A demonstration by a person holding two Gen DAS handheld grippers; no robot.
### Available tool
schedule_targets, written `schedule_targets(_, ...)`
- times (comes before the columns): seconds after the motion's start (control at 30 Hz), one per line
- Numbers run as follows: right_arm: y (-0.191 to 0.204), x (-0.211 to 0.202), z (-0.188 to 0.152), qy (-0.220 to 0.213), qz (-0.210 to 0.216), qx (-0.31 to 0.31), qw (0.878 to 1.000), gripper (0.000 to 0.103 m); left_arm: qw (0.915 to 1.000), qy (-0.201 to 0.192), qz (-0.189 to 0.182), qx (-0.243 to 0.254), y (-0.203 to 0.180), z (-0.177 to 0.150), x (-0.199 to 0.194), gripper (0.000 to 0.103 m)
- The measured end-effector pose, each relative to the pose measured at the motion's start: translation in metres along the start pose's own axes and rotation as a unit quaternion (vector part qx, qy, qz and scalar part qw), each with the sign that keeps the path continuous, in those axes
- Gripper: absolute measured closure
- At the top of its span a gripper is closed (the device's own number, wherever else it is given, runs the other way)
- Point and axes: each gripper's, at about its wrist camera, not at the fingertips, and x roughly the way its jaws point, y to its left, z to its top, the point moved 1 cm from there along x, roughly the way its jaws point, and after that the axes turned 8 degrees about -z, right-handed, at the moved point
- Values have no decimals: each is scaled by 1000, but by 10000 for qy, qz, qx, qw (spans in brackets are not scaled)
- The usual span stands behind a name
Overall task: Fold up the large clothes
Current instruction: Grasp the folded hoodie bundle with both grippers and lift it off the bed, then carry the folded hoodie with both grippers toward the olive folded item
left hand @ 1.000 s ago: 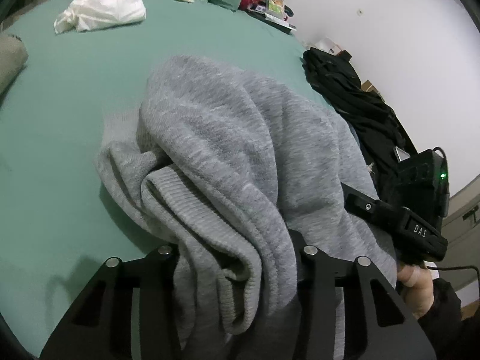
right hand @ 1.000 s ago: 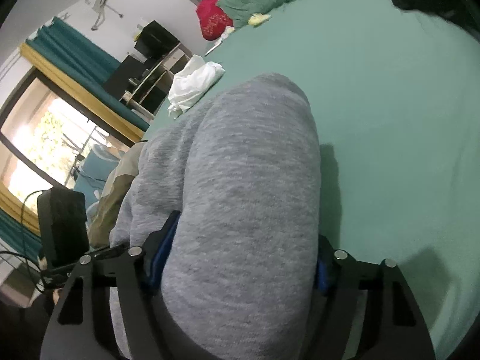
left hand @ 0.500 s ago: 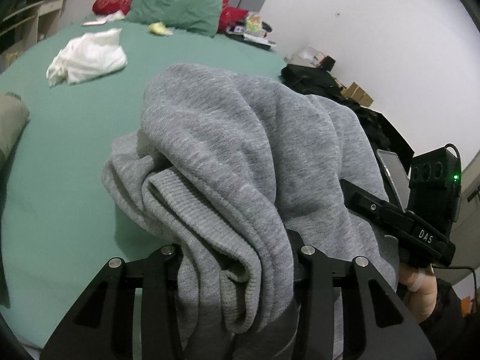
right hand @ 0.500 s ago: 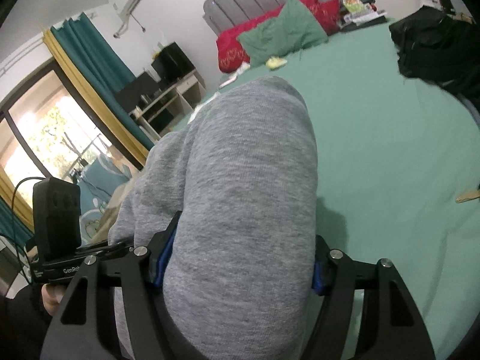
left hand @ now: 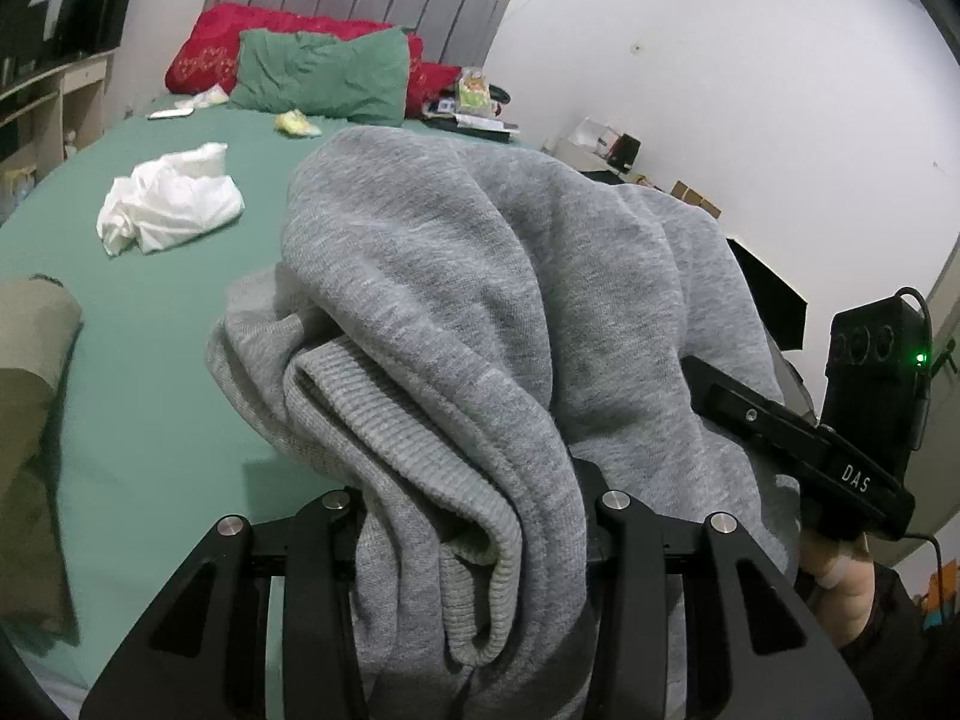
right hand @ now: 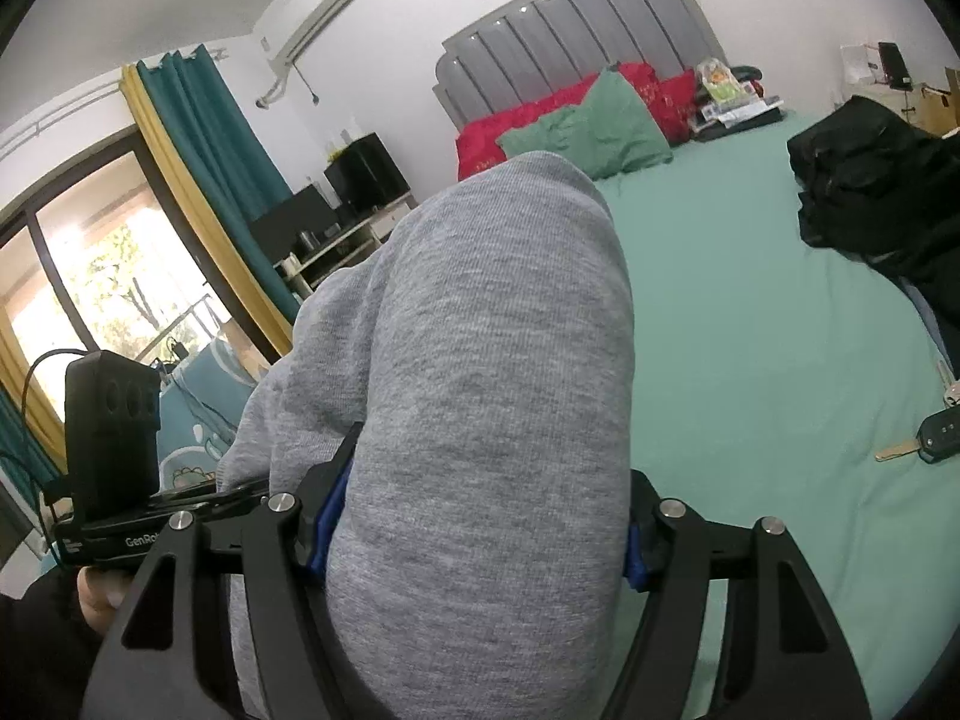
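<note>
A large grey sweatshirt (left hand: 480, 312) hangs bunched between both grippers, lifted above the green bed (left hand: 150, 372). My left gripper (left hand: 474, 516) is shut on its ribbed hem, which drapes over the jaws and hides the fingertips. My right gripper (right hand: 480, 516) is shut on a thick fold of the same sweatshirt (right hand: 498, 348), cloth bulging up between the blue-padded jaws. The right gripper's body shows at the right of the left wrist view (left hand: 840, 468); the left one shows at the left of the right wrist view (right hand: 114, 480).
A crumpled white garment (left hand: 171, 204) lies on the bed. An olive garment (left hand: 30, 372) lies at the left edge. A black clothes pile (right hand: 882, 204) and a car key (right hand: 936, 438) lie at the right. Green and red pillows (left hand: 324, 75) rest against the headboard.
Both grippers have risen and tilted up with the sweatshirt; the views now show the headboard and walls instead of mostly bed. The grips are unchanged.
</note>
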Motion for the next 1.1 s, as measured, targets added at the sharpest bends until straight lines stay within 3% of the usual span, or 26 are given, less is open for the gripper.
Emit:
schedule_targets(0.5, 69, -1, 5, -234, 39, -296, 9993, 34, 9992, -391, -14, 64, 21, 1, -73, 60)
schedule_targets(1.1, 168, 58, 18, -203, 352, -813, 9959, 34, 9951, -947, 136, -266, 107, 5, -162, 60)
